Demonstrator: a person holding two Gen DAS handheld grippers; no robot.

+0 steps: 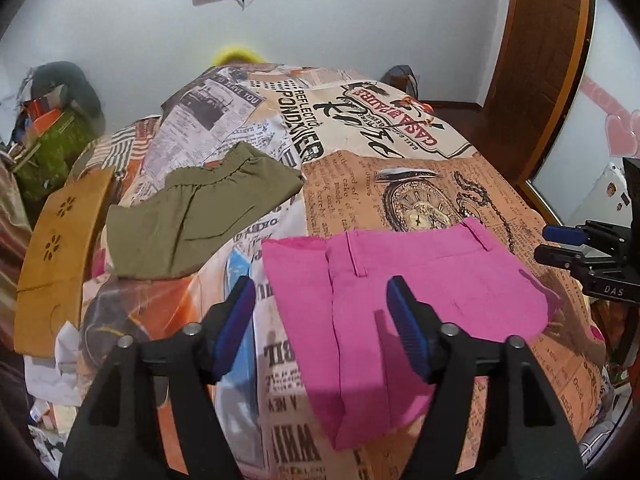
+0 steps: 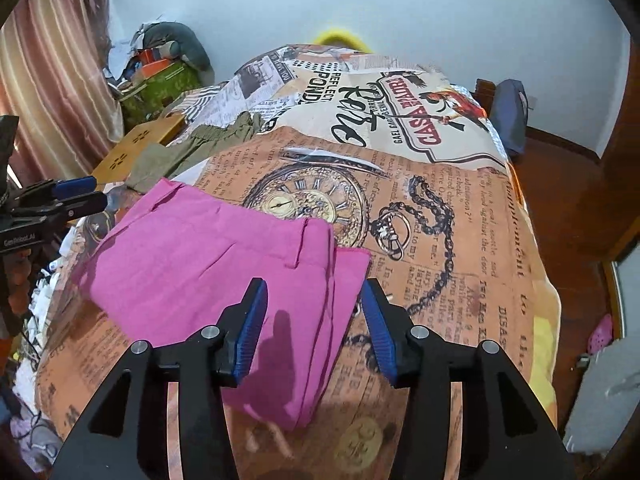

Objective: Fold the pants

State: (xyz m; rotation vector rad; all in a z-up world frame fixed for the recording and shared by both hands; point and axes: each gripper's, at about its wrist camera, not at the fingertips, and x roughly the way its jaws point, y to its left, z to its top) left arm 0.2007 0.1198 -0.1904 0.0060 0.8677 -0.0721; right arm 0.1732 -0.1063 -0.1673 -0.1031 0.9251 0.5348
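Note:
Folded pink pants lie flat on the printed bedspread; they also show in the right wrist view. My left gripper is open and empty, hovering above the pants' left part. My right gripper is open and empty, hovering over the pants' right edge; it shows at the right edge of the left wrist view. My left gripper shows at the left edge of the right wrist view. Folded olive pants lie farther back left, also in the right wrist view.
A wooden board with flower cut-outs leans at the bed's left side. A cluttered pile with a green box stands at the back left. A wooden door frame and a dark bag are on the right.

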